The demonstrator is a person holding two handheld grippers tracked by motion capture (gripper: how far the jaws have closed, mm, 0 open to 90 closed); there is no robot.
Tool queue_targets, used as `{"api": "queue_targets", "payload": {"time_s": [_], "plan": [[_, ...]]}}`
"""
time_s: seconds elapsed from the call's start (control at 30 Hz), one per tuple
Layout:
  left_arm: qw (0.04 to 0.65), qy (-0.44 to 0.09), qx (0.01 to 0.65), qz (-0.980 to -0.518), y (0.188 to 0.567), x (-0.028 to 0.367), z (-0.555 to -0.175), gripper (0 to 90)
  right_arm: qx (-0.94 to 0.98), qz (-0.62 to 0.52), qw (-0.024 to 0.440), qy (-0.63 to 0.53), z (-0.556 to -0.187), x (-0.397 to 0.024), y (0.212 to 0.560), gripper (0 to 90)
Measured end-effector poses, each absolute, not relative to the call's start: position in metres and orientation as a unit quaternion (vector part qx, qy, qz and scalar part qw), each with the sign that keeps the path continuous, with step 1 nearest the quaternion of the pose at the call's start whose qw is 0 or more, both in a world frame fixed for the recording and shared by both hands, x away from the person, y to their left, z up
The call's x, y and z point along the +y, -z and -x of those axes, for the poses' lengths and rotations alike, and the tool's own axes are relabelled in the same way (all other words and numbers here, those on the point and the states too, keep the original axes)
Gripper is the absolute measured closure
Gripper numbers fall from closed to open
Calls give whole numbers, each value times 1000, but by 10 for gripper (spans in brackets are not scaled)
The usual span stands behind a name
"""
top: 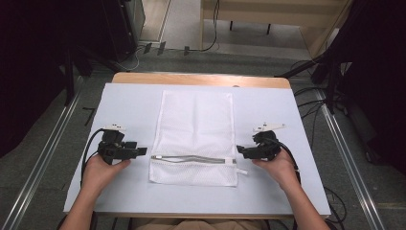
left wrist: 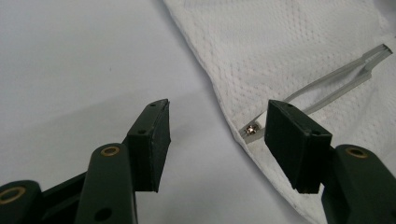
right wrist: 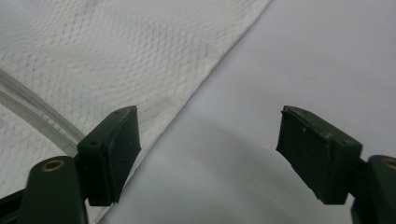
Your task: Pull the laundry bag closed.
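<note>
High view: a white rectangular mesh laundry bag is lying flat on the white table cover, its long axis running away from the person, its grey zipper crossing the near end. The left gripper and right gripper are flanking that zipper line, about equally near.

Left gripper view: jaws are standing apart, the zipper's end lying just ahead between them.

Right gripper view: jaws are standing wide apart, straddling the bag's edge.
</note>
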State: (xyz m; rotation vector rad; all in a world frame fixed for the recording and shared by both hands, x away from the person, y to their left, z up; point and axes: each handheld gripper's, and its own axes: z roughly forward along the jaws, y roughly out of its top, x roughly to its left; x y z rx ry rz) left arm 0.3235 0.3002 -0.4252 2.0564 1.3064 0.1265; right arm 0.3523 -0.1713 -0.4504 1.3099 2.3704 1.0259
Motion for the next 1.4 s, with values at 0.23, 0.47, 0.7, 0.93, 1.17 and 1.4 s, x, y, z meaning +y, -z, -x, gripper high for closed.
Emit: {"api": "queue_targets", "payload": {"time_s": [0.23, 0.47, 0.7, 0.93, 1.17, 1.4], "plan": [[363, -53, 506, -780, 426, 303, -327, 374, 811, -426, 140, -375, -348, -168, 445, 337], [352, -49, 510, -783, 428, 306, -327, 378, 815, -425, 130, -372, -350, -168, 446, 387], [366, -46, 517, -772, 424, 308, -326, 363, 814, -423, 129, -376, -350, -168, 444, 406], [366, -47, 511, -776, 425, 309, -325, 357, 813, -433, 115, -373, -351, -169, 446, 402], [362, -47, 512, -778, 424, 308, -324, 357, 807, -438, 112, -380, -352, -170, 444, 407], [359, -44, 511, -780, 424, 308, -324, 358, 809, -435, 114, -378, -352, -170, 444, 424]]}}
